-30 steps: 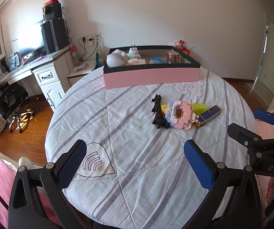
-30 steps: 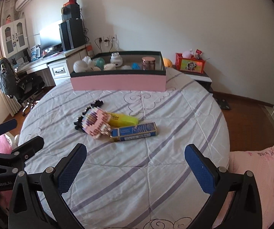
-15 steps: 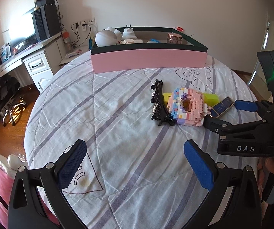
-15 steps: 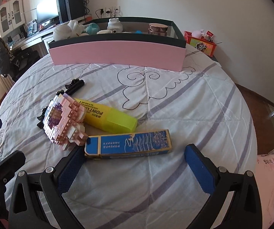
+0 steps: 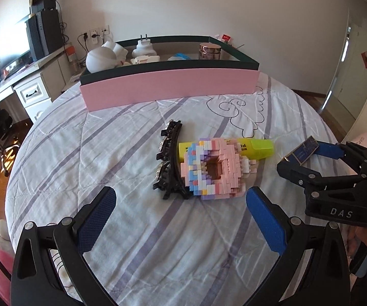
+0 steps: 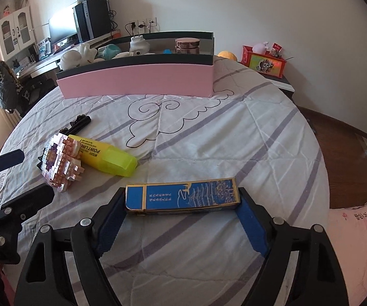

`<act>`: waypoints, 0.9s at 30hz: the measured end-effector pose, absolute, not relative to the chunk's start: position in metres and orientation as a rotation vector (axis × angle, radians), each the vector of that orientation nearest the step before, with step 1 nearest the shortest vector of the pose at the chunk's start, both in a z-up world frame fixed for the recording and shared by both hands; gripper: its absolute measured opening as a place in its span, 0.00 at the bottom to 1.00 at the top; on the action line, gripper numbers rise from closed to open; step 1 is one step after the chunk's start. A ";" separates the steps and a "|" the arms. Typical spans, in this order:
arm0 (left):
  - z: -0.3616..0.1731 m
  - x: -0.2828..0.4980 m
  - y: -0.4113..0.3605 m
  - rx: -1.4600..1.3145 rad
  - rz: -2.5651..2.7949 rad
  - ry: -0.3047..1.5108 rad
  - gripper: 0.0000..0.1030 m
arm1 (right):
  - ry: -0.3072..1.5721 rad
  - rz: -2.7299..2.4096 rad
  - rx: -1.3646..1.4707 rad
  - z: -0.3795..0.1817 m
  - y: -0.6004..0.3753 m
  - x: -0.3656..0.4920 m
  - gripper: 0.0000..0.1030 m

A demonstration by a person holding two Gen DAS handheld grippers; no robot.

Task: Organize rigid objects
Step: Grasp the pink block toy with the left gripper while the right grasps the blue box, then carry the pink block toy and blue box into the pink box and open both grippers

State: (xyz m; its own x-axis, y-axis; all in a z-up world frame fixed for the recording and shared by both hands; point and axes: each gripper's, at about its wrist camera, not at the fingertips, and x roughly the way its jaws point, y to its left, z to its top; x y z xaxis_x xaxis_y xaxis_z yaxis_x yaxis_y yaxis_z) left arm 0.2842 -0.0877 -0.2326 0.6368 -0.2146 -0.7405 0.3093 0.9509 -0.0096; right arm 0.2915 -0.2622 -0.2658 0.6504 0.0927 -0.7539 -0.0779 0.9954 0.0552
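Moved: both grippers have come forward and down toward the loose things; the right gripper (image 6: 182, 215) now brackets the blue box (image 6: 182, 196), which a second ago lay well ahead of it.
Right jaws: they have just been closing, and the box lies lengthwise between them. The pads sit at its two short ends; whether they already press I cannot tell, so I read them as not yet gripping.
Left jaws: the left gripper (image 5: 181, 213) is wide open and holds nothing. The brick doughnut (image 5: 212, 169) lies just ahead of it at 12 o'clock.
Blue box: flat on the striped bed cover (image 6: 209, 137), apart from the other loose things, at 4 o'clock from the yellow highlighter (image 6: 107, 156).
Other loose things: the highlighter touches the brick doughnut, and a black hair clip (image 5: 169, 163) lies against the doughnut's 9 o'clock side.
Pink tray (image 6: 137, 79): at 12 o'clock on the far side of the bed, already holding a jar, white figures and small items.
Meaning: the box is probably the item being picked first. A firm squeeze, a lift and a carry to the tray appear to remain.
Risk: a grip by the ends could let the box pivot or slip.
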 end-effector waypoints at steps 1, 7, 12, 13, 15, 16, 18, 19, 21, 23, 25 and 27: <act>-0.232 0.285 -0.093 0.136 -0.295 0.817 1.00 | 0.852 0.099 0.021 -0.266 -0.263 0.291 0.81; -0.235 0.295 -0.117 0.220 -0.281 0.815 0.98 | 0.837 0.084 0.027 -0.267 -0.269 0.293 0.81; -0.243 0.311 -0.120 0.197 -0.331 0.886 0.89 | 0.843 0.081 0.020 -0.267 -0.273 0.297 0.82; -0.244 0.313 -0.120 0.192 -0.339 0.893 0.88 | 0.841 0.083 0.019 -0.267 -0.274 0.298 0.82; -0.245 0.315 -0.121 0.198 -0.322 0.891 0.86 | 0.840 0.100 0.033 -0.267 -0.277 0.298 0.83; -0.245 0.316 -0.122 0.204 -0.316 0.891 0.84 | 0.839 0.108 0.031 -0.267 -0.278 0.298 0.83; -0.245 0.317 -0.123 0.207 -0.320 0.888 0.83 | 0.842 0.109 0.022 -0.268 -0.277 0.299 0.84; -0.245 0.318 -0.123 0.206 -0.320 0.886 0.83 | 0.842 0.107 0.017 -0.267 -0.276 0.299 0.84; -0.243 0.318 -0.121 0.192 -0.319 0.880 0.82 | 0.847 0.096 0.019 -0.267 -0.276 0.302 0.85; -0.241 0.316 -0.118 0.183 -0.314 0.869 0.82 | 0.860 0.084 0.001 -0.268 -0.273 0.307 0.87; -0.239 0.314 -0.117 0.180 -0.310 0.860 0.82 | 0.872 0.078 -0.023 -0.269 -0.269 0.311 0.88; -0.236 0.311 -0.117 0.184 -0.311 0.842 0.78 | 0.872 0.081 -0.029 -0.269 -0.268 0.311 0.87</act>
State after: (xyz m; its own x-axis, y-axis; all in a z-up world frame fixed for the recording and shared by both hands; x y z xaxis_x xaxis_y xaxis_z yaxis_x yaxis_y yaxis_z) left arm 0.3111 -0.1166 -0.2356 0.6245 -0.1969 -0.7558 0.3415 0.9392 0.0375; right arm 0.3111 -0.2685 -0.2688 0.6403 0.0590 -0.7659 -0.0824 0.9966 0.0079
